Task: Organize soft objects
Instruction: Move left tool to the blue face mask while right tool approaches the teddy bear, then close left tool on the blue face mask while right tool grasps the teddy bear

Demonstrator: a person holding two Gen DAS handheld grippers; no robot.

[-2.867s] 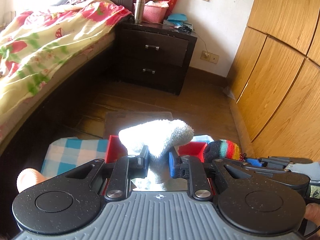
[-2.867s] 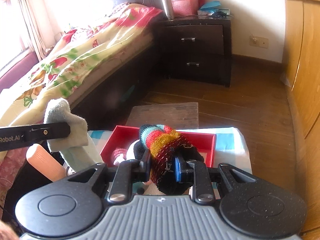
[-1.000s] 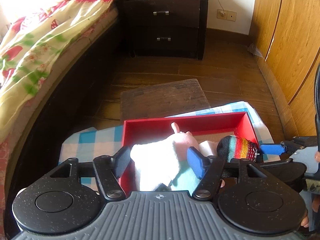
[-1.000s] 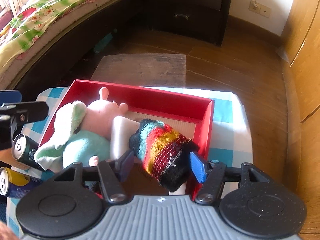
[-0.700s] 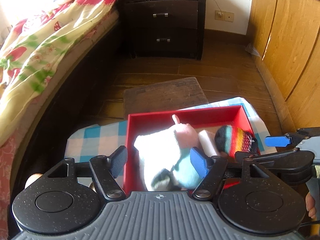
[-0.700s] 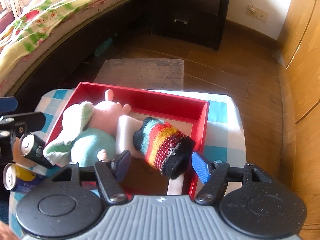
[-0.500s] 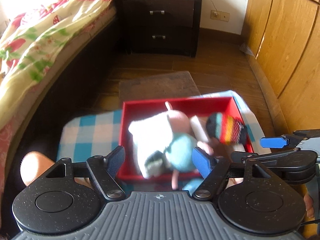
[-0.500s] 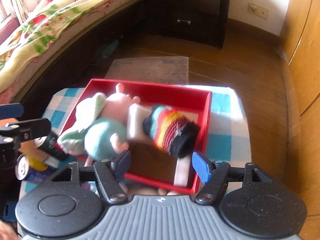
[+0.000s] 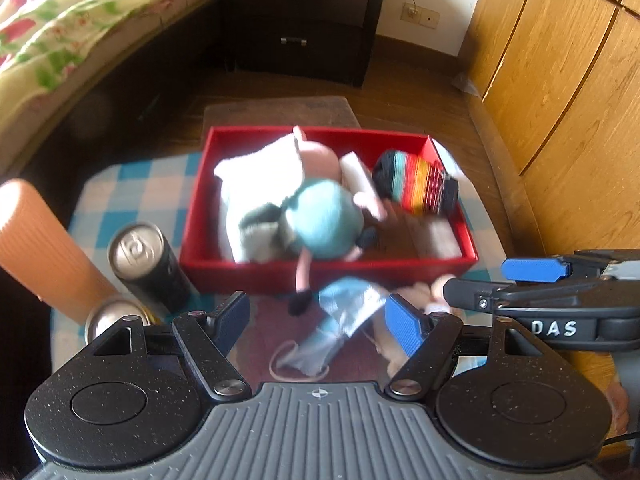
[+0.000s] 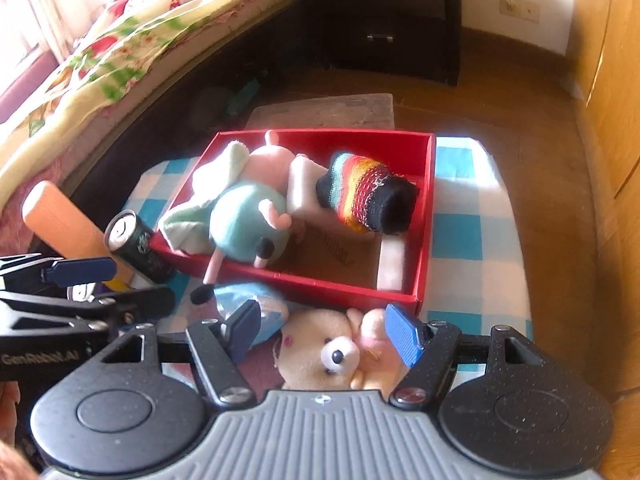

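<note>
Red box (image 9: 328, 270), left view: we see it straight ahead of our left tongs (image 9: 316, 318), on the checked cloth (image 9: 132, 184), where both tongs can reach it.
Left tongs: jaws spread wide, nothing between them; beneath them lies a pale blue cloth piece (image 9: 344, 312), untouched.
Box contents, left view: white towel (image 9: 256, 176) at the far-left end, pink-and-teal plush (image 9: 324, 216) across the middle with one leg over the near wall, striped knit (image 9: 416, 182) toward our right. We judge they sit loose because soft things were dropped in rather than laid.
Cans, left view: dark can (image 9: 148, 264) to the left of the tongs, beside the box; an orange ribbed object (image 9: 40, 248) further left.
Right tongs (image 10: 324, 330), right view: jaws wide apart, empty, poised over a cream bear plush (image 10: 332, 352) just this side of the box's near wall. We judge it the next pick.
Box, right view: ahead of the right tongs; the same knit sits at its far-right corner, towel and plush to the left.
Change, left: 2.9 s ago these tongs pinched the towel in the air; now it is in the box.
Change, right: the knit was clamped then; now released, tongs drawn back nearer us and higher.
Task state: three soft things stowed; bear and blue cloth remain outside.
</note>
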